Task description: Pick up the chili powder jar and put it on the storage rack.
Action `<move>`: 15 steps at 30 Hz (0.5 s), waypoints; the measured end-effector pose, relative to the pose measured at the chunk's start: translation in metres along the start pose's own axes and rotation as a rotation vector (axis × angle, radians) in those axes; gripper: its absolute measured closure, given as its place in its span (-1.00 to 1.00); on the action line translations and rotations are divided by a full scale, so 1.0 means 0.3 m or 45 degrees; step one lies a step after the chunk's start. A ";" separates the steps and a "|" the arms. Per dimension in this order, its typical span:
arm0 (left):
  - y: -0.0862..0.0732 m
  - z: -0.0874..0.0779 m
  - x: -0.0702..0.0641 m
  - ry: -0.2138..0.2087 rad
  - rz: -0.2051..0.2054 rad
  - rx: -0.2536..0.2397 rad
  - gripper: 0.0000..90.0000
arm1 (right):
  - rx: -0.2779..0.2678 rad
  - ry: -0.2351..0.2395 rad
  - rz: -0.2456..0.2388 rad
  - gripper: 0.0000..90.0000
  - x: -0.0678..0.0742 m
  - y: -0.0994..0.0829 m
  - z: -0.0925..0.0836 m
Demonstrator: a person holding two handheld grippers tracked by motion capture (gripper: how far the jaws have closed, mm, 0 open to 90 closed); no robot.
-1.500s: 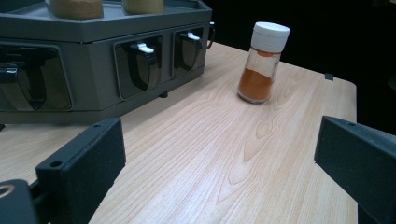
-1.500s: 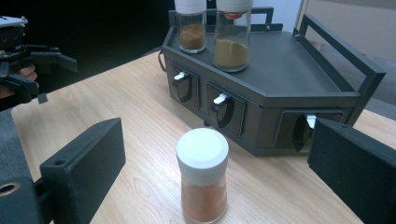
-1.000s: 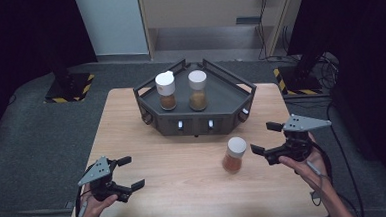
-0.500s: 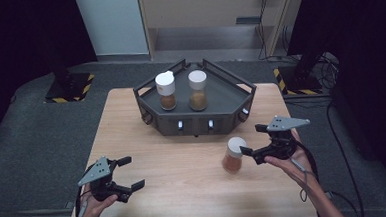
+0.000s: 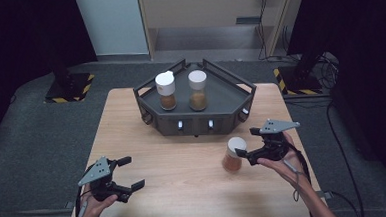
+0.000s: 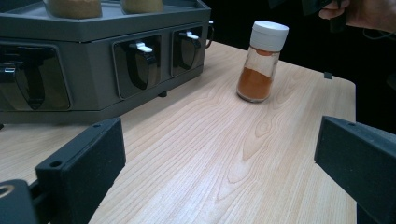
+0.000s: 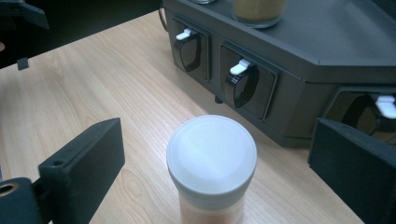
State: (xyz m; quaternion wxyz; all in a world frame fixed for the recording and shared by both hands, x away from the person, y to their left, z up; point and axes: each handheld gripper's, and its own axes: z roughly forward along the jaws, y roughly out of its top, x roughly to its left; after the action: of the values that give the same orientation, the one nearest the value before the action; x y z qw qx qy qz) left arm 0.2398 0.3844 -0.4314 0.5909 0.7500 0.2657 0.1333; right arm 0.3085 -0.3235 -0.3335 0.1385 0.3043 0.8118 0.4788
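Observation:
A spice jar (image 5: 233, 155) with a white lid and orange powder stands on the wooden table (image 5: 183, 159) in front of the rack. My right gripper (image 5: 248, 142) is open just right of it. In the right gripper view the jar's lid (image 7: 211, 156) sits between the two fingers (image 7: 88, 158), with a gap on each side. My left gripper (image 5: 132, 171) is open near the table's front left corner, with nothing between its fingers (image 6: 84, 163). From there the jar (image 6: 261, 60) stands upright far ahead.
A dark grey rack (image 5: 230, 94) with front levers (image 7: 238, 67) stands at the back middle of the table. It holds two white-lidded jars (image 5: 165, 90) (image 5: 197, 89) of brown powder. Bare wood lies between the two grippers.
My right gripper has moved left and slightly forward to the jar, and its jaws now straddle the lid. The left gripper and the jar have stayed put.

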 end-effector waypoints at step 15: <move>0.000 0.000 0.000 0.001 0.002 0.001 -0.98 | 0.036 0.011 -0.029 -0.85 0.003 -0.025 0.071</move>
State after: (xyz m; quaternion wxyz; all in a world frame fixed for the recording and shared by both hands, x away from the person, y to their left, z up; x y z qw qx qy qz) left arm 0.2397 0.3844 -0.4312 0.5904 0.7504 0.2655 0.1337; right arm 0.3159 -0.3108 -0.3507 0.1362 0.2950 0.8224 0.4671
